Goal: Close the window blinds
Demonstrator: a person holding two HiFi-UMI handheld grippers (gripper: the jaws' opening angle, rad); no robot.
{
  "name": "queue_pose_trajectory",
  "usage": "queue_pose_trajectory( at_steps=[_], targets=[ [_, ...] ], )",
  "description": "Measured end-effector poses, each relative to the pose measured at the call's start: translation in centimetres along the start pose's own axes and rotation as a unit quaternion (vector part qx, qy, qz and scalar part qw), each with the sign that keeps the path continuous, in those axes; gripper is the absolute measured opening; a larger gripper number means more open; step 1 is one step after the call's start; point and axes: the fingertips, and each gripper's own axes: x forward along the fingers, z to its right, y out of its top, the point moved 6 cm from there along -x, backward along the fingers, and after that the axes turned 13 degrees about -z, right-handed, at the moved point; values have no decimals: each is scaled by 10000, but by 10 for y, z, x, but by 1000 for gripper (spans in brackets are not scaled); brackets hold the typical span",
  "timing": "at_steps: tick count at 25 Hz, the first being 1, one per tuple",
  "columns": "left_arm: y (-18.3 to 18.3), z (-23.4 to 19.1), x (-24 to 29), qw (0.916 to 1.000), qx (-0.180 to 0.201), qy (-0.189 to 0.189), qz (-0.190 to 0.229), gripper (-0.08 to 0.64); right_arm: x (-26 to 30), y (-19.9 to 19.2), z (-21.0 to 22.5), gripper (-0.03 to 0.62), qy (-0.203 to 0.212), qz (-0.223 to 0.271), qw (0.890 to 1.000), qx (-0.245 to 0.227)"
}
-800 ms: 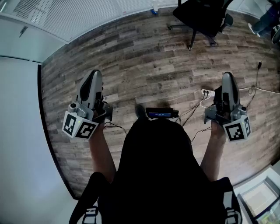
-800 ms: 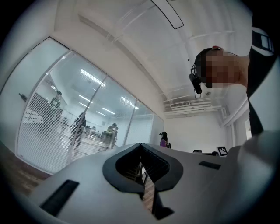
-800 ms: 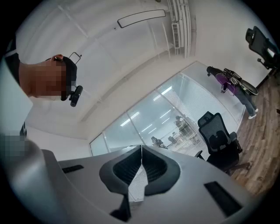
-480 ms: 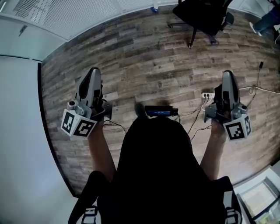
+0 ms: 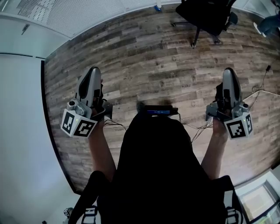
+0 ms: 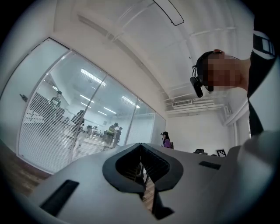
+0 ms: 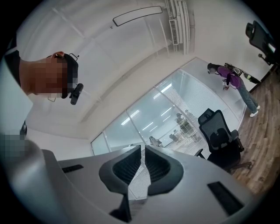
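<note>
The left gripper (image 5: 92, 73) is hanging over the brown wood-plank floor (image 5: 157, 65) with its jaws pressed together and nothing between them. The right gripper (image 5: 230, 73) is doing likewise, closed tight and empty. Neither is touching anything. The white slatted window blinds (image 5: 65, 13) are running along the glass wall ahead, well apart from both grippers, with a black office chair (image 5: 205, 15) standing near them.
</note>
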Motion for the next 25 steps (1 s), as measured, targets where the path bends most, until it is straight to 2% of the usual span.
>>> queue_pose_trajectory(
  at_steps=[6, 11, 15, 20, 25],
  targets=[
    [5, -6, 1, 9997, -27, 150, 199, 9, 9, 0, 2, 21, 2, -86, 9999, -133],
    [8, -16, 14, 9995, -113, 93, 272, 11, 20, 4, 3, 103, 25, -199, 9993, -308],
    [0, -32, 28, 9996, -228, 81, 167, 11, 31, -4, 6, 124, -50, -377, 9988, -307],
    [-12, -76, 76, 9985, -446, -104, 289, 11, 64, -1, 24, 124, -243, -459, 9974, -506],
    [-8, -137, 124, 9959, -810, -225, 344, 30, 128, 4, 31, 124, -268, -677, 9957, -576]
  ],
)
